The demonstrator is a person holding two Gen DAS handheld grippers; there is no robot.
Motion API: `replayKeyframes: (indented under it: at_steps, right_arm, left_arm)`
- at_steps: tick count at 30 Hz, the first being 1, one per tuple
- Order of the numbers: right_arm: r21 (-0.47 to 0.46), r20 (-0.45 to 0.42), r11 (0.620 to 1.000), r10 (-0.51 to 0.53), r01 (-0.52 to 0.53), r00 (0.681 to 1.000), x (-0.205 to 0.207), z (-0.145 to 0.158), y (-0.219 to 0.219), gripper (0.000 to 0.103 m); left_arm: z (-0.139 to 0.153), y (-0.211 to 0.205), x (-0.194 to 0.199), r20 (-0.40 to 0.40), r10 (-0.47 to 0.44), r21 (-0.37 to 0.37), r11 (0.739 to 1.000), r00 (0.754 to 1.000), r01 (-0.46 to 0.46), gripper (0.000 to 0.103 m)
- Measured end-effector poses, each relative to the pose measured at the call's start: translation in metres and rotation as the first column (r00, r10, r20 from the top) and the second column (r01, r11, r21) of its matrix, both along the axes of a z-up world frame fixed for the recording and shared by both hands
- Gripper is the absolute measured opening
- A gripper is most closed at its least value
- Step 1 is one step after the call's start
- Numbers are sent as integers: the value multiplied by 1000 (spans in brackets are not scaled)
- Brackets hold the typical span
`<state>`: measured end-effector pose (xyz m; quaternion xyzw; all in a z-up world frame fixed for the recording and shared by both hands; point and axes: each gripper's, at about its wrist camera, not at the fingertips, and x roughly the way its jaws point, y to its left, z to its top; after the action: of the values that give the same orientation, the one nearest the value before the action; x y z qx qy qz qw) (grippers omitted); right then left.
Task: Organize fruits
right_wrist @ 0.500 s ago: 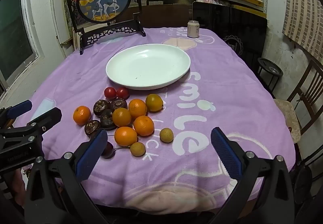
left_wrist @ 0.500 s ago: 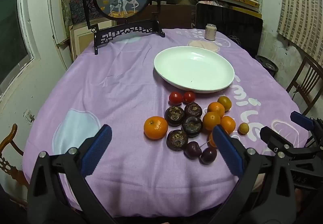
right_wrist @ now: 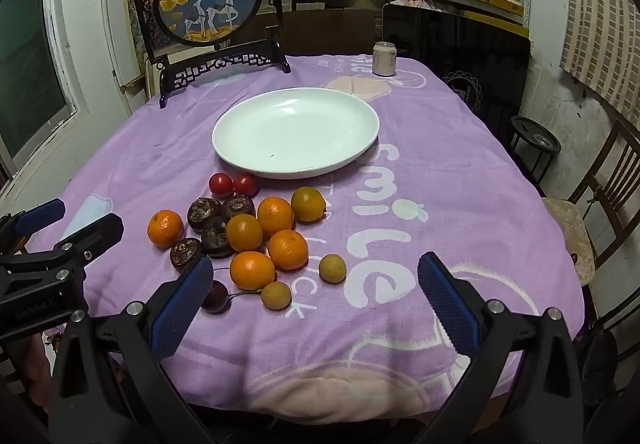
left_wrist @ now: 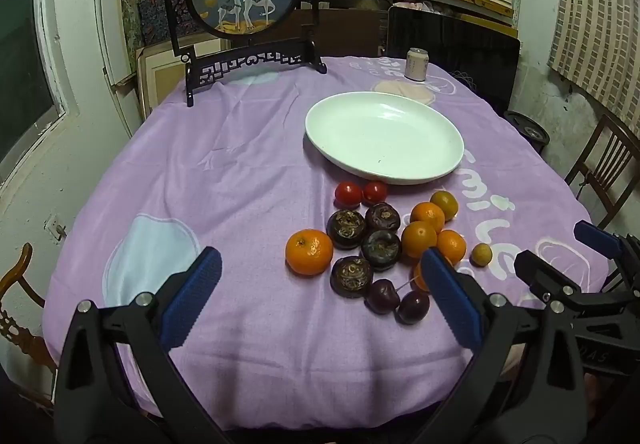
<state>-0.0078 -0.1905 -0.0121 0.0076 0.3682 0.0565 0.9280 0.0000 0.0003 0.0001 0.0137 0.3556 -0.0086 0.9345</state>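
Observation:
An empty white plate [left_wrist: 384, 138] [right_wrist: 296, 136] sits mid-table on the purple cloth. In front of it lies a cluster of fruit: two red tomatoes [left_wrist: 362, 193] [right_wrist: 233, 185], several dark mangosteens [left_wrist: 362, 240] [right_wrist: 212, 220], several oranges [left_wrist: 309, 252] [right_wrist: 264, 236], two dark cherries [left_wrist: 398, 302], and small yellow-brown longans [right_wrist: 332, 268]. My left gripper [left_wrist: 320, 300] is open and empty, hovering just short of the fruit. My right gripper [right_wrist: 312, 308] is open and empty, near the front edge, right of the cluster.
A round framed deer screen [left_wrist: 248, 16] stands at the back left. A drink can [left_wrist: 417, 64] stands at the back right. Wooden chairs [left_wrist: 604, 168] flank the table; shelves fill the back wall.
Both grippers have edged very slightly forward; the fruit and plate have not moved.

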Motion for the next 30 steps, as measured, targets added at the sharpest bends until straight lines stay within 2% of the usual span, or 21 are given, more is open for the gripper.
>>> replayKeyframes:
  at_steps: [30]
  right_arm:
    - [-2, -1, 1000, 1, -1, 1000, 0, 0, 2, 102]
  left_arm:
    - [0, 0, 0, -4, -1, -2, 1000, 1000, 1, 101]
